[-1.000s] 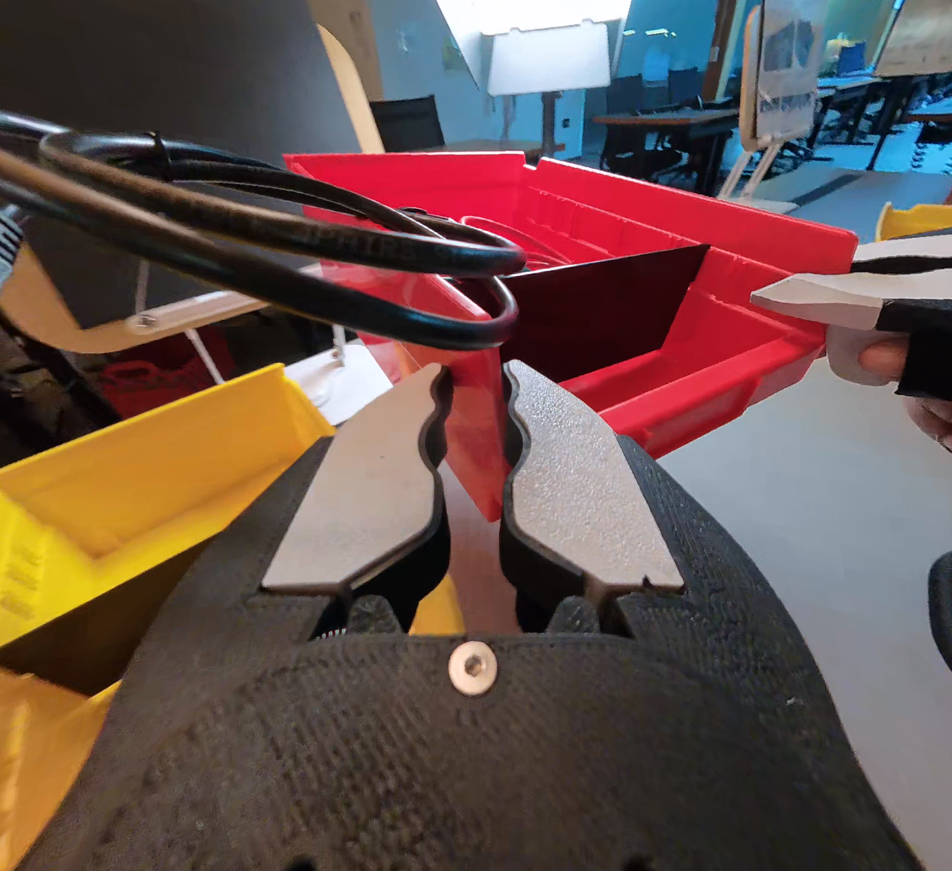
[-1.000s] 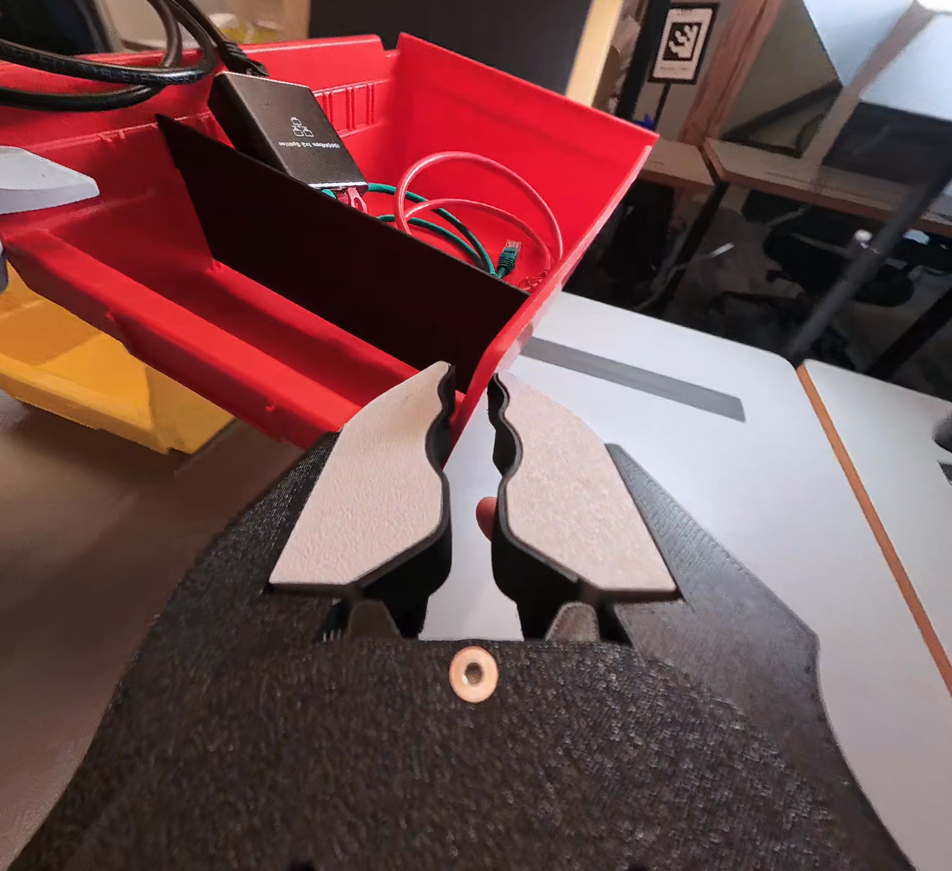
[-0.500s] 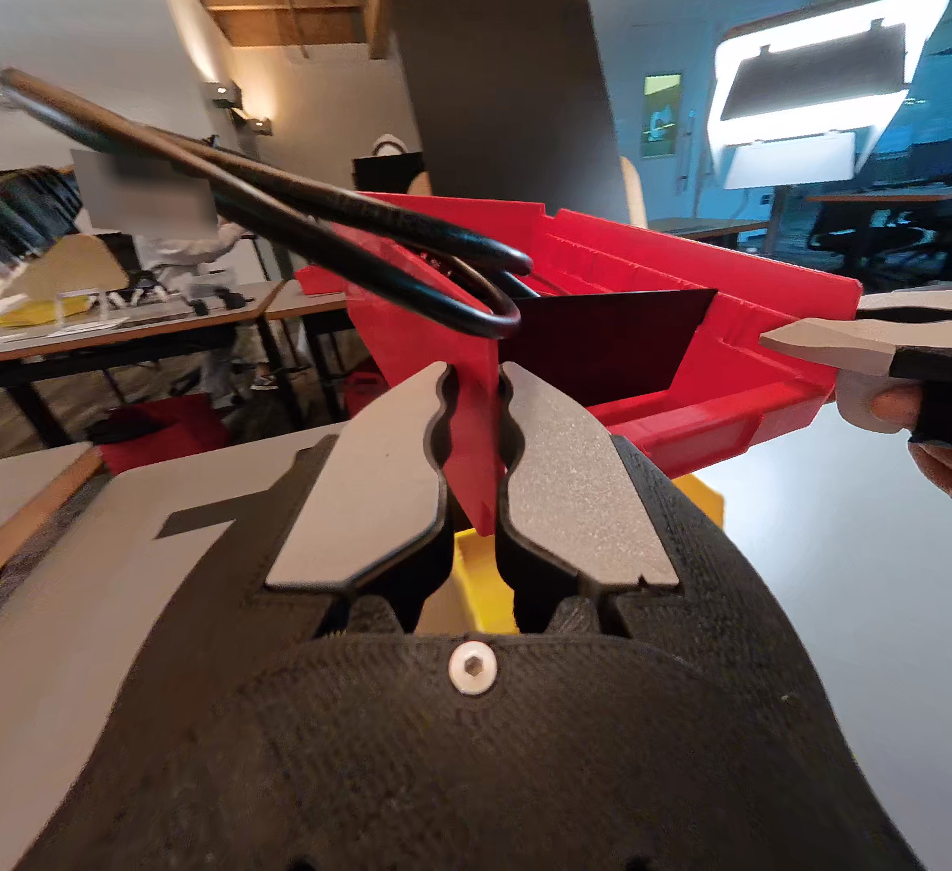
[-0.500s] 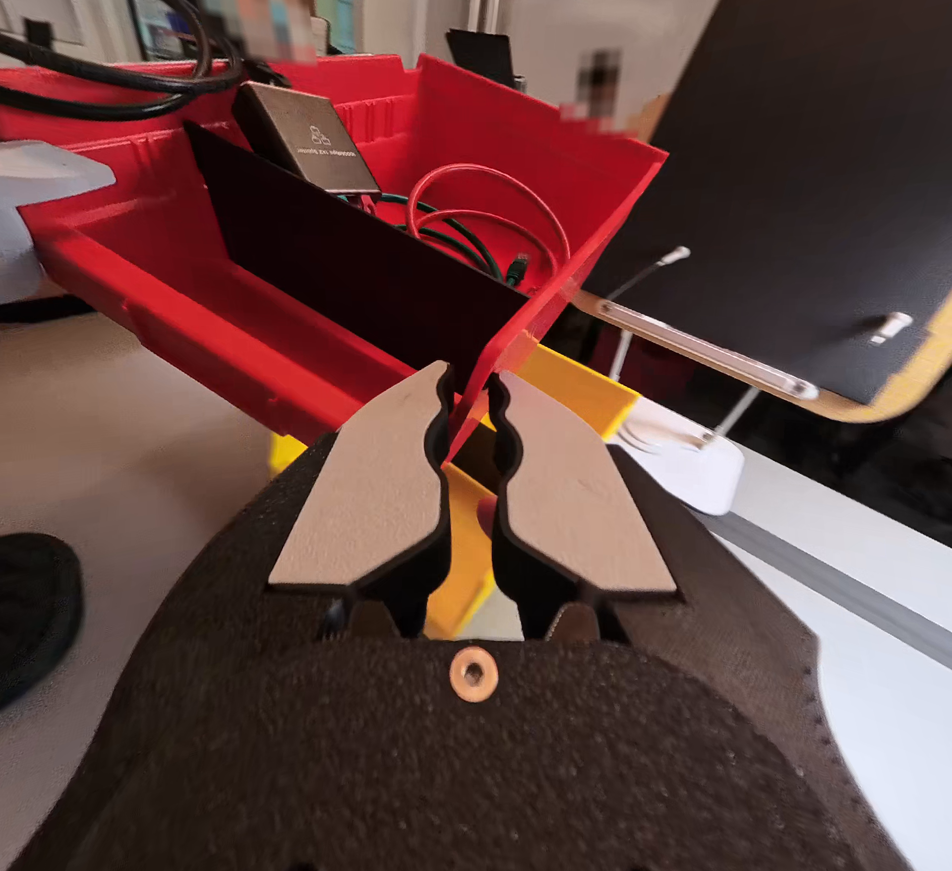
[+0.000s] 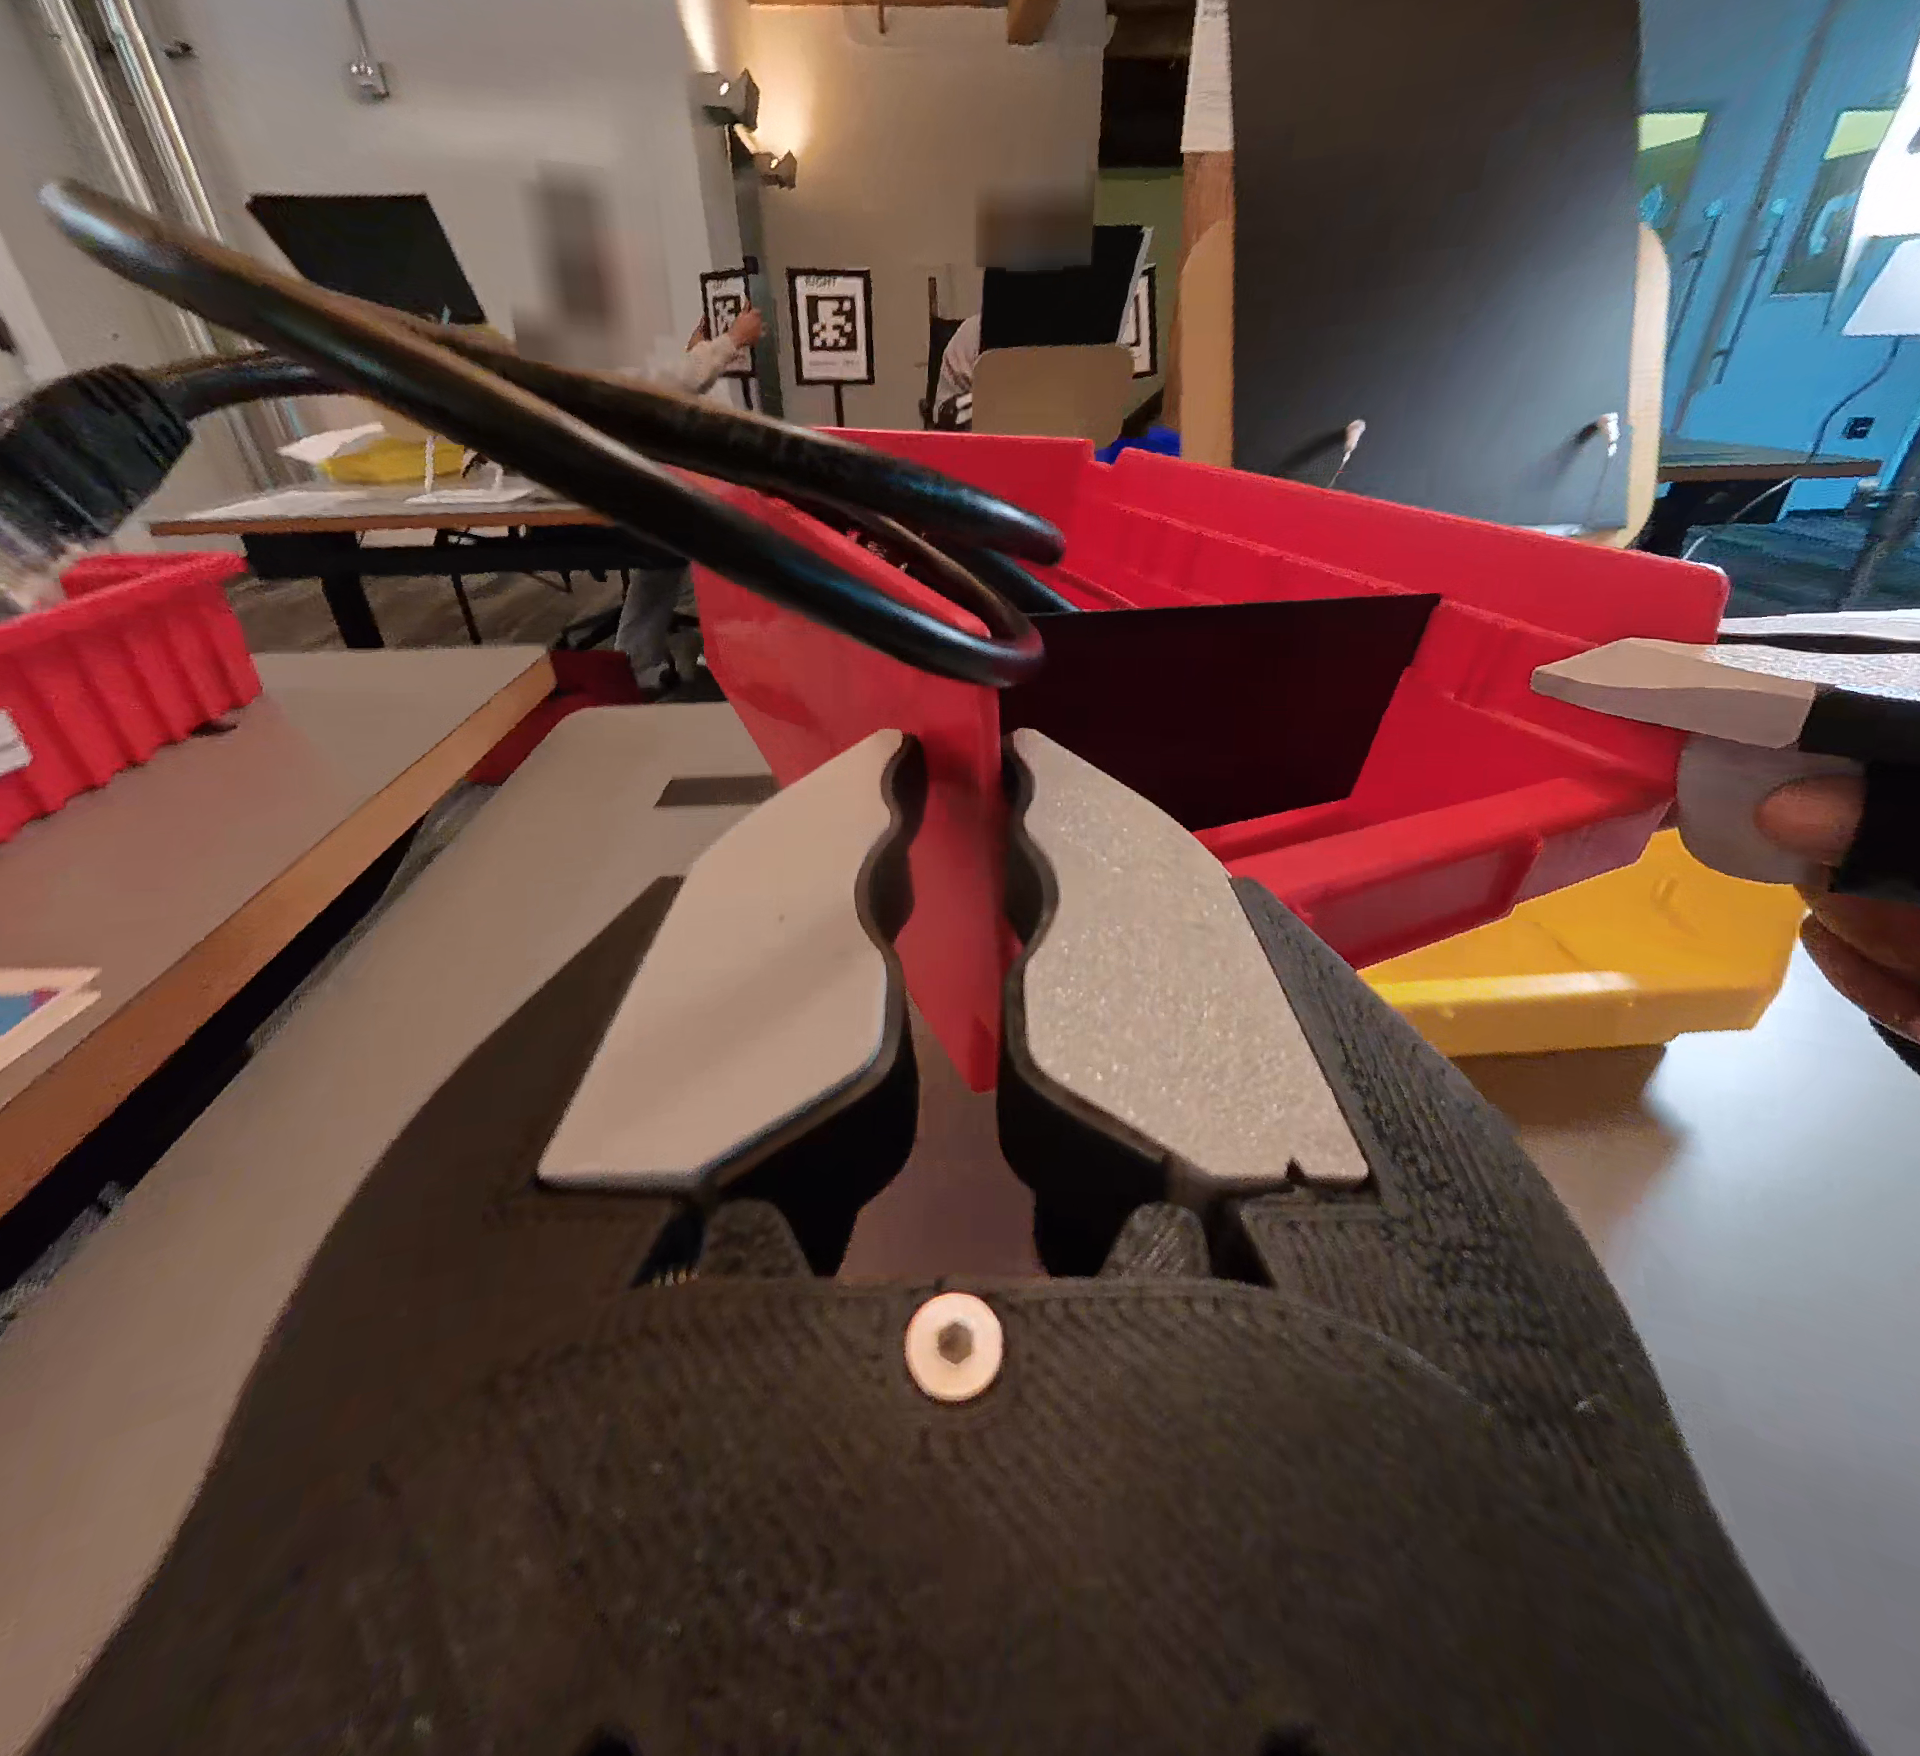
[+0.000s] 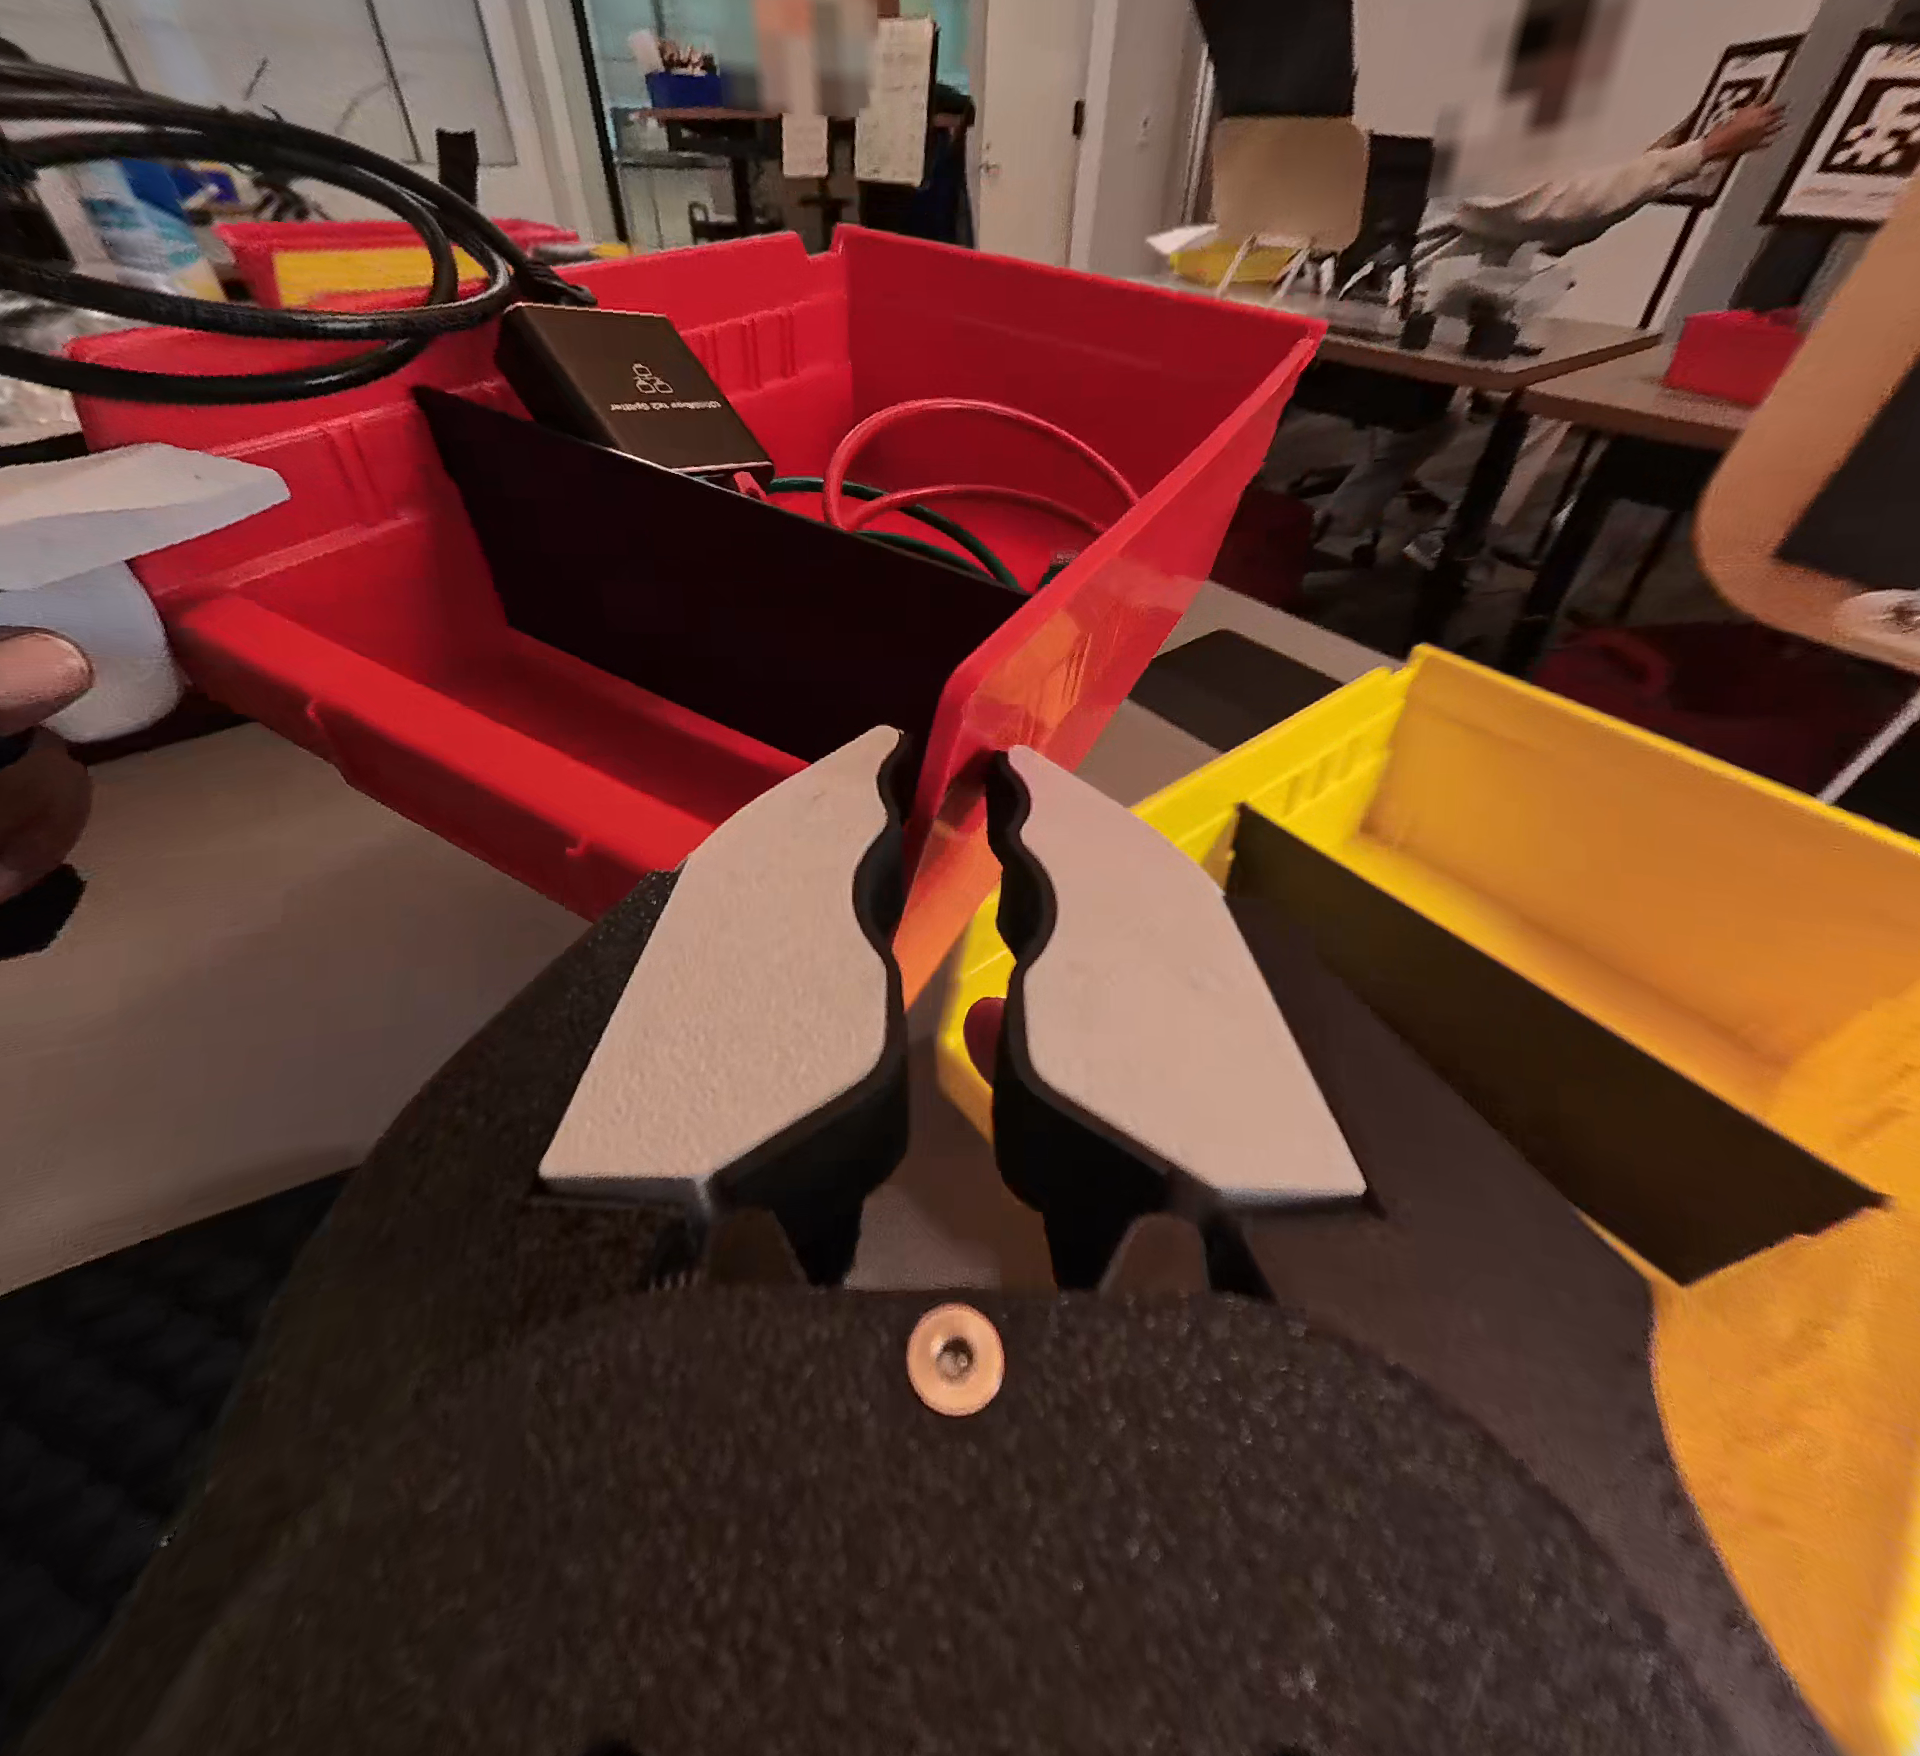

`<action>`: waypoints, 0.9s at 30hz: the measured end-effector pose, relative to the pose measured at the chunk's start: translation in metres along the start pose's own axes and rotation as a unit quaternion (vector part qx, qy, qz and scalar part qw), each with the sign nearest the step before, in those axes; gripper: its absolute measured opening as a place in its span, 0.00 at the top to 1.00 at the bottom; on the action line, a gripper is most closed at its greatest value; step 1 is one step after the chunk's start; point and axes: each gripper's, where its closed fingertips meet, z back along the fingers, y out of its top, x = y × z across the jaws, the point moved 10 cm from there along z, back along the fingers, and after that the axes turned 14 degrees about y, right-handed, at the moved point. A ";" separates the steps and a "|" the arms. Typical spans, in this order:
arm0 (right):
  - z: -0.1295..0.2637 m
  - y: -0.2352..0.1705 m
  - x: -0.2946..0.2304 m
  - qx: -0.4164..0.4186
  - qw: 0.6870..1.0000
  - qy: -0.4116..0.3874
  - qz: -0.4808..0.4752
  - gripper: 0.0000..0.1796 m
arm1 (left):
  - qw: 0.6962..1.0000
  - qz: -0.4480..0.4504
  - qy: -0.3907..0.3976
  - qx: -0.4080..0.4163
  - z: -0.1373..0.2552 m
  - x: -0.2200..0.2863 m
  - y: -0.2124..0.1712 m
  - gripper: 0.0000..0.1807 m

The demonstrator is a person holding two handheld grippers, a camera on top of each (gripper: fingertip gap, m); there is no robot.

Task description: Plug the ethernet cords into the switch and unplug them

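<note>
Half the switch (image 6: 634,387) hides behind the black divider (image 6: 727,584).

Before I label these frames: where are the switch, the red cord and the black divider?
switch (image 6: 636,392), right wrist view, on its dark top face.
red cord (image 6: 971,411), right wrist view, top of its loop inside the red bin.
black divider (image 5: 1216,698), left wrist view, middle of the panel.

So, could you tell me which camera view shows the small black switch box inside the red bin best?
The right wrist view: the switch lies leaning behind the black divider. The left wrist view hides it entirely.
</note>
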 end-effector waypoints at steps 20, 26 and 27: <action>-0.025 -0.101 0.004 -0.116 0.992 -0.010 -0.038 0.87 | 0.983 -0.048 -0.037 -0.173 -0.046 -0.010 -0.115 0.87; 0.018 -0.069 0.018 -0.156 0.986 0.049 0.027 0.76 | 0.961 -0.087 -0.115 -0.236 -0.046 -0.004 -0.101 0.69; 0.026 -0.063 0.025 -0.181 0.979 0.074 0.047 0.74 | 0.959 -0.084 -0.130 -0.239 -0.042 -0.008 -0.096 0.68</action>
